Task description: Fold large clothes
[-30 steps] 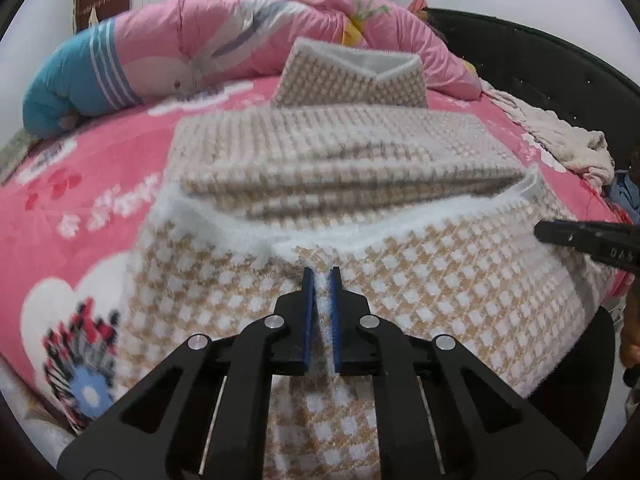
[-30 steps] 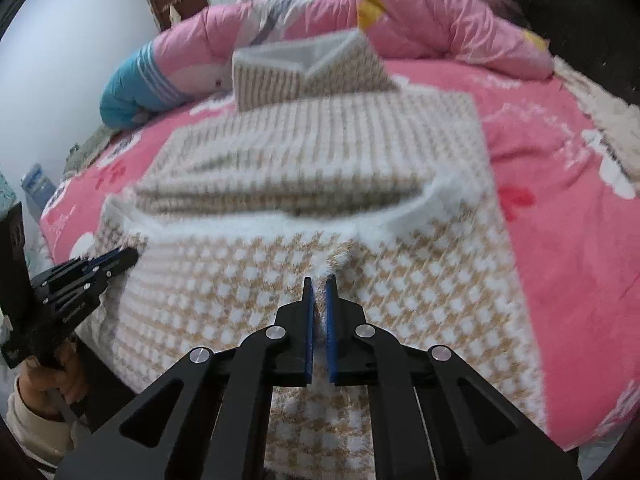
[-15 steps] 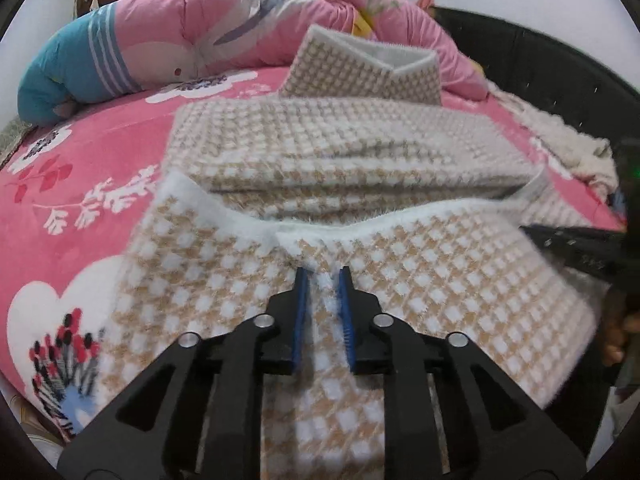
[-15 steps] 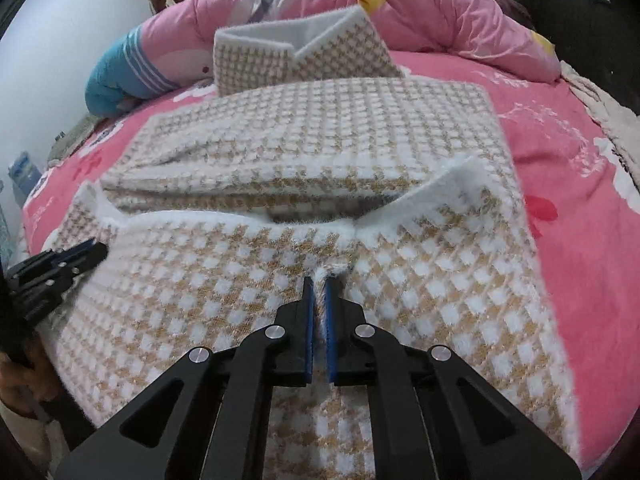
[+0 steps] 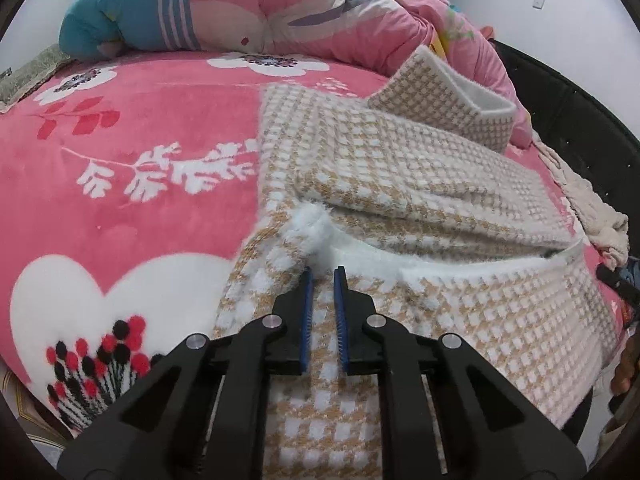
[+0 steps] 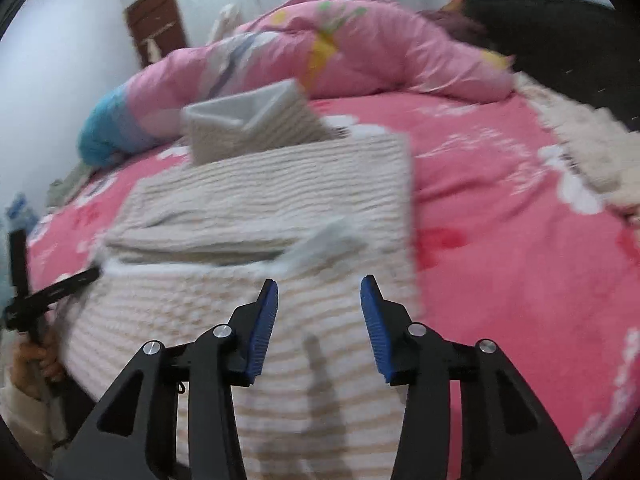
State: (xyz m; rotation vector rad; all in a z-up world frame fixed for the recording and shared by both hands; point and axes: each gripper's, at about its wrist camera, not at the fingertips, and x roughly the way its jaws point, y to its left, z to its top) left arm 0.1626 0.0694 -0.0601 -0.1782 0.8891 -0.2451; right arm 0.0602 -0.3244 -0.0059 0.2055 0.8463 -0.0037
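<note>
My left gripper (image 5: 321, 276) is closing, its jaws nearly together with the checked garment's (image 5: 420, 184) white edge apparently pinched at the tips. My right gripper (image 6: 319, 285) is opening (nothing between) over the folded garment on the pink bed (image 5: 120, 168).

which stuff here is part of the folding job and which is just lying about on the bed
Part of the job:
- checked tan-and-white garment, partly folded
- left gripper, jaws closing at its near hem
- right gripper, jaws opening above it, nothing between them

Just lying about:
- pink quilt
- flowered pink bedspread
- cream cloth at the bed's edge
</note>
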